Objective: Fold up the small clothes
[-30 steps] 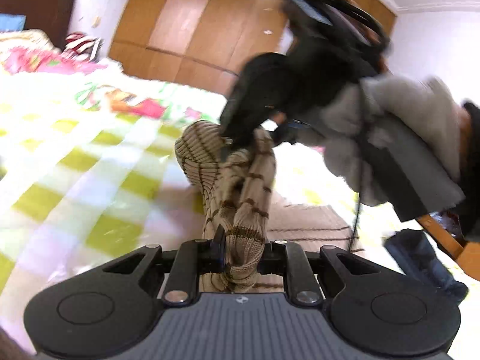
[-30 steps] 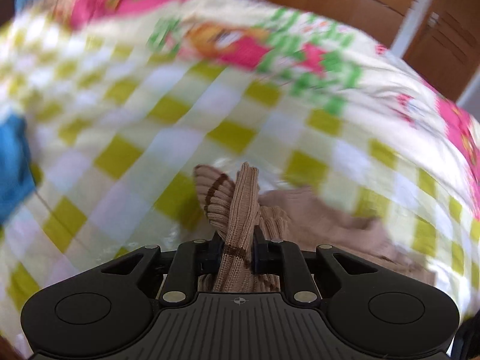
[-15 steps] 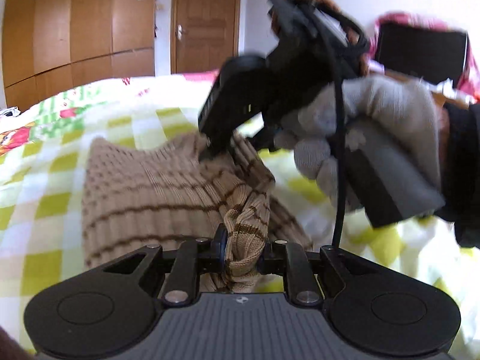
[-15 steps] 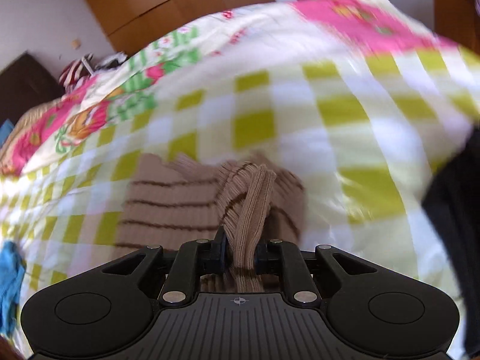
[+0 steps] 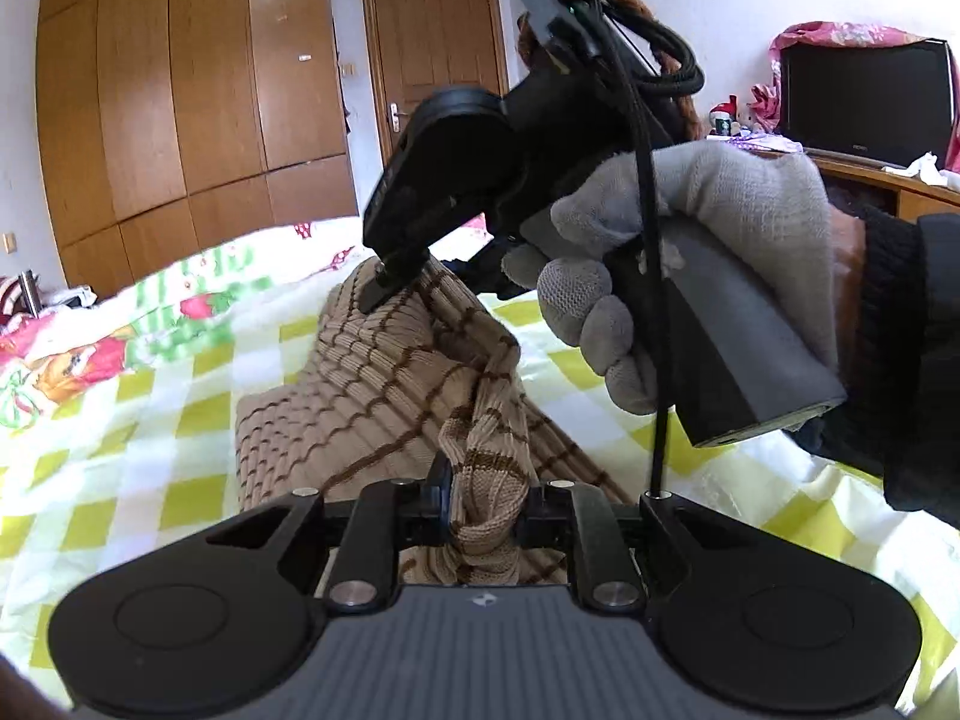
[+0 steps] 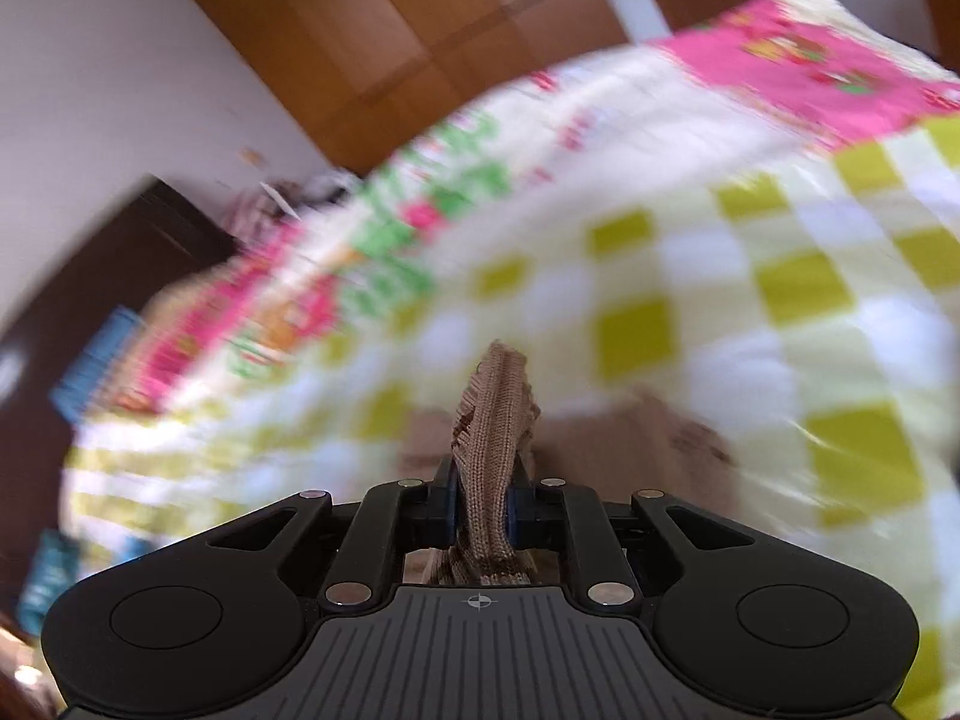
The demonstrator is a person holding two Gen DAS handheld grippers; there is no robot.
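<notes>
One tan ribbed knit garment with brown stripes (image 5: pixel 384 396) is lifted partly off a checked bed (image 5: pixel 180 420). Two hand-held grippers pinch it: the left hand-held gripper (image 5: pixel 485 495) and right hand-held gripper (image 6: pixel 483 510) each clamp bunched fabric. Mid-fold, seemingly; next, lay the held edge over flat
</notes>
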